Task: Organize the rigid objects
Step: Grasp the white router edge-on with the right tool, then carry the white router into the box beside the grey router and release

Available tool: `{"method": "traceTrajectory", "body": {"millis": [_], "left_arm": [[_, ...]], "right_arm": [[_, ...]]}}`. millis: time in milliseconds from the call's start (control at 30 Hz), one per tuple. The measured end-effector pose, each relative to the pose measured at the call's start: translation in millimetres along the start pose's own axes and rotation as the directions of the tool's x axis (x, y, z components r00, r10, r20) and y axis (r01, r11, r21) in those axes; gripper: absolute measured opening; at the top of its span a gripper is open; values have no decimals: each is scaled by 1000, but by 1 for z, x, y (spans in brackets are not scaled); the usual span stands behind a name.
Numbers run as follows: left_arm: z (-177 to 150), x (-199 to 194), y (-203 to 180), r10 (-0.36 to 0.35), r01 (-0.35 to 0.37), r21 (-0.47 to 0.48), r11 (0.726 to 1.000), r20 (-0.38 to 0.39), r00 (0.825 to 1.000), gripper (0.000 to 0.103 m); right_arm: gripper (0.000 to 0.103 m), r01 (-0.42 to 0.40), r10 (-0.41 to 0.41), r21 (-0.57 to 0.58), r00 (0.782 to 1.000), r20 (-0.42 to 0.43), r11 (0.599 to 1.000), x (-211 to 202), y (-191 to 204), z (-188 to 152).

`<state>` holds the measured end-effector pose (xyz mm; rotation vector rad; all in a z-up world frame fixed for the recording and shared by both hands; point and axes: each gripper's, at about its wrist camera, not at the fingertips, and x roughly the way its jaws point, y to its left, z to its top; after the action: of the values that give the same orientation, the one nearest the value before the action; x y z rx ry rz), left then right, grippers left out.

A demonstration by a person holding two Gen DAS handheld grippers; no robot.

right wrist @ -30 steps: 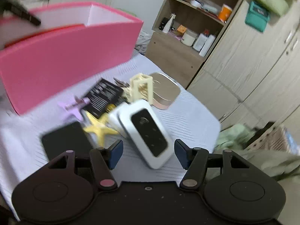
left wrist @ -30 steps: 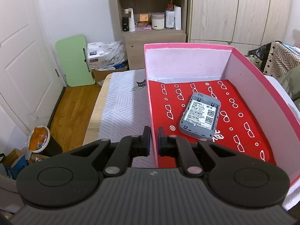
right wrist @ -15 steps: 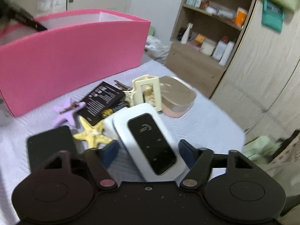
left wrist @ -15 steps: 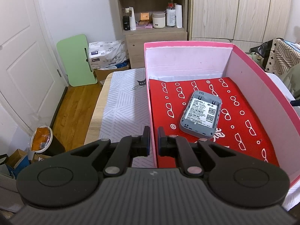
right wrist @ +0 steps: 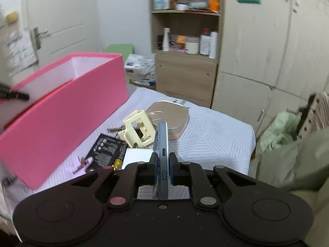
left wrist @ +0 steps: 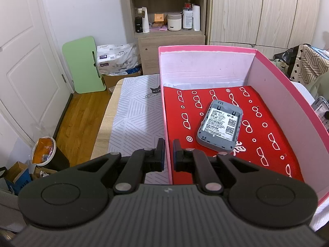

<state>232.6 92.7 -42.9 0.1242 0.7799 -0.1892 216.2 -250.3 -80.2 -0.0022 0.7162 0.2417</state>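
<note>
Container: open pink cardboard box with white inner walls (left wrist: 205, 70), filling the centre and right of the left wrist view, standing on a white line-patterned bed cover (left wrist: 133, 115). Floor lined with a red sheet printed with white spectacles (left wrist: 267, 135).

Contents: one grey rounded-rectangular pocket router (left wrist: 219, 125), lying flat with its white label upward, near the middle of the red sheet.

Left gripper (left wrist: 168, 153) — lower centre of its view, jaws clamped on the box's near-left wall, one finger outside, one inside.

Right gripper (right wrist: 162, 164) — lower centre of its view, jaws closing on a slim white-and-blue rounded device (right wrist: 161, 144), held on edge with the pads against its two faces.

Loose on the cover, right of the box in the right wrist view: cream plastic bracket (right wrist: 138, 129); gold rounded tin (right wrist: 170, 117) behind it; black printed battery pack (right wrist: 108, 149); small lilac plastic piece (right wrist: 83, 163), blurred; white flat item (right wrist: 136, 156) under the gripper's tips.
</note>
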Motion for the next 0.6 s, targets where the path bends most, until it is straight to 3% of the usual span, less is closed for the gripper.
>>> {"method": "traceTrajectory", "body": {"millis": [300,467,600], "left_arm": [[0,0,1,-5,5,-9,1000,-1,1000,7],[-1,0,5,-20,20,-38,999,6,1000,7],[-1,0,6,-25,26,-45,999,7,1000,7]], "right_arm": [[13,-54,45,70,991,122,996,-28,9,24],[13,-244,229,54,954,194,968,-41,35,53],[13,-391,383,35,912,146,920,-25,64,72]]}}
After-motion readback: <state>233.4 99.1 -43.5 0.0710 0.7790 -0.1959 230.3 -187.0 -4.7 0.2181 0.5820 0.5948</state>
